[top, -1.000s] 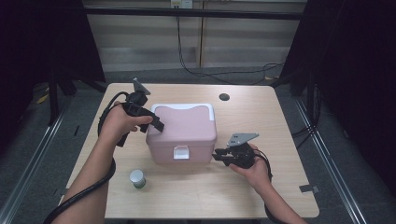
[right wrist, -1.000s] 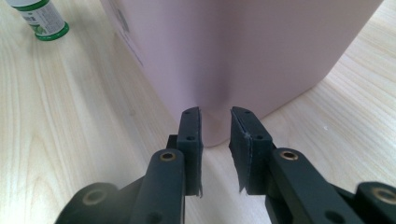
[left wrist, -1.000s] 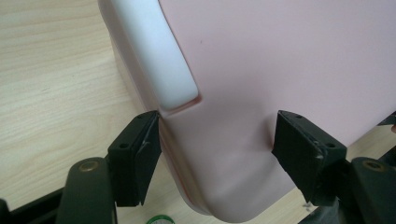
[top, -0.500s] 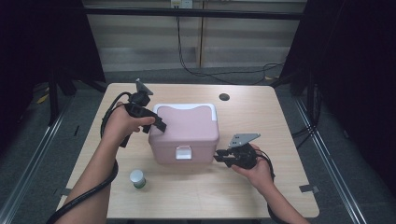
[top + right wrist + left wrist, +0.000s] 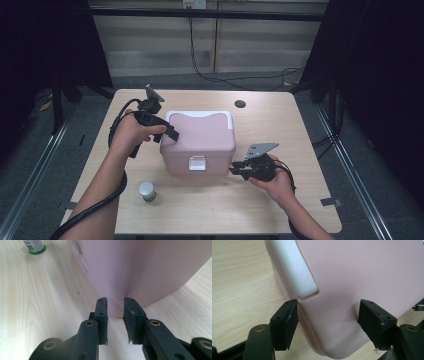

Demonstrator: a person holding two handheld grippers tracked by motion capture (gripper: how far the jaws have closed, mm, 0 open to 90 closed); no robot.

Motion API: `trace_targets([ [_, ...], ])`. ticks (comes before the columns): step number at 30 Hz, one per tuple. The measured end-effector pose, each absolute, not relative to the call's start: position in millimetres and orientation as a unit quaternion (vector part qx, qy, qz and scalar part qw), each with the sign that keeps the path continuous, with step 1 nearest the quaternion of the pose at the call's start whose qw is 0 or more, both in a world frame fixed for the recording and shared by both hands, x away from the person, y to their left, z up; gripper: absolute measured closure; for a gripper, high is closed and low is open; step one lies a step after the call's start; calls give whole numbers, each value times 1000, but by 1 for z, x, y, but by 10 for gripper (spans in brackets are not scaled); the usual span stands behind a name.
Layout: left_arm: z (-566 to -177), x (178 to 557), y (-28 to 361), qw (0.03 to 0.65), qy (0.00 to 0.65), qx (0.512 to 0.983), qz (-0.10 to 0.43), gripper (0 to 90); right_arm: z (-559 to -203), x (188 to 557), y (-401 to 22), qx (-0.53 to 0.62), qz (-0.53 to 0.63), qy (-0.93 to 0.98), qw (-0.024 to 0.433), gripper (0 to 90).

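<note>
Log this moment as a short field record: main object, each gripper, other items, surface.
main object: pink box with a closed lid, white latch at the front, white handle on the lid
left gripper: jaws wide apart astride a top corner of the box, one pad at its side; grip not clear
right gripper: jaws narrowly apart with nothing between them, tips at a lower corner of the box
other items: small white bottle with a green base, standing apart near the front left
surface: light wooden table

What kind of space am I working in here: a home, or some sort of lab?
Likely a lab or recording rig, not a home: a bare wooden table between dark curtains, loose cables on the floor behind, floor rails alongside.
</note>
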State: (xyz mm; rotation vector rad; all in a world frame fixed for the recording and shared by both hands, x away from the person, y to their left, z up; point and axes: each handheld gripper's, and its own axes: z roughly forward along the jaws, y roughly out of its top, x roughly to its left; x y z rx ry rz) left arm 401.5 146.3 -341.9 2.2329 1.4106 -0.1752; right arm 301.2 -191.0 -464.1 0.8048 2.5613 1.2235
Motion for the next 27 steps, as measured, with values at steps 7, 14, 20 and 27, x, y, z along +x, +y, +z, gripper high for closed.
trace_targets([
  [7,-328,401,154,261,516,815,-38,308,-449,303,-197,279,428,855,87,758],
  [14,-320,403,171,275,535,799,-3,304,-425,305,-204,290,428,851,92,807],
  [20,-328,407,177,280,539,794,0,295,-403,309,-206,294,435,845,99,856],
  [27,-324,406,178,277,534,799,2,284,-374,323,-204,297,420,853,87,900],
])
